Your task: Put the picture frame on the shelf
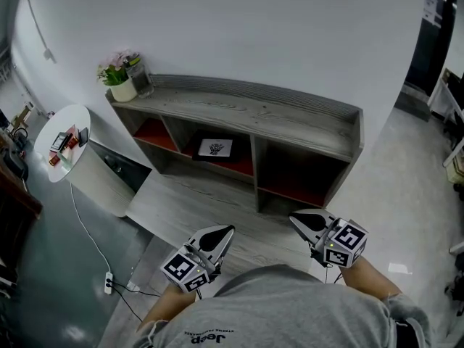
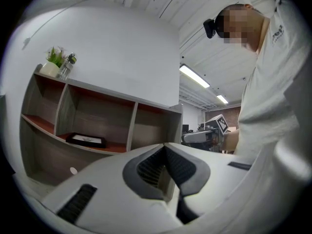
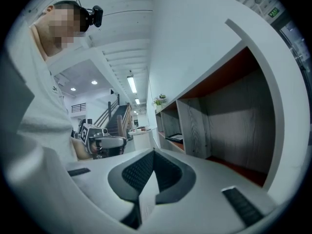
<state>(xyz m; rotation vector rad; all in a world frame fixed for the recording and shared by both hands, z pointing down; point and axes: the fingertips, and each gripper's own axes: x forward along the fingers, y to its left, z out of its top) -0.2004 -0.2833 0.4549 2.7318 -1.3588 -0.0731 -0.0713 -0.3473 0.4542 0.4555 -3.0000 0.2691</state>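
Note:
The black picture frame [image 1: 215,148] with a white print lies flat in the middle compartment of the grey wooden shelf [image 1: 239,107]; it also shows in the left gripper view [image 2: 86,140] and small in the right gripper view [image 3: 174,138]. My left gripper [image 1: 226,232] is held low in front of the shelf, jaws shut and empty. Level with it on the other side, my right gripper [image 1: 297,220] is also shut with nothing in it. Both sit well back from the shelf, close to the person's body.
A potted plant [image 1: 118,75] and a clear bottle [image 1: 141,80] stand on the shelf's top left end. A round white table [image 1: 64,143] with small items stands at the left. A cable and power strip [image 1: 109,282] lie on the floor.

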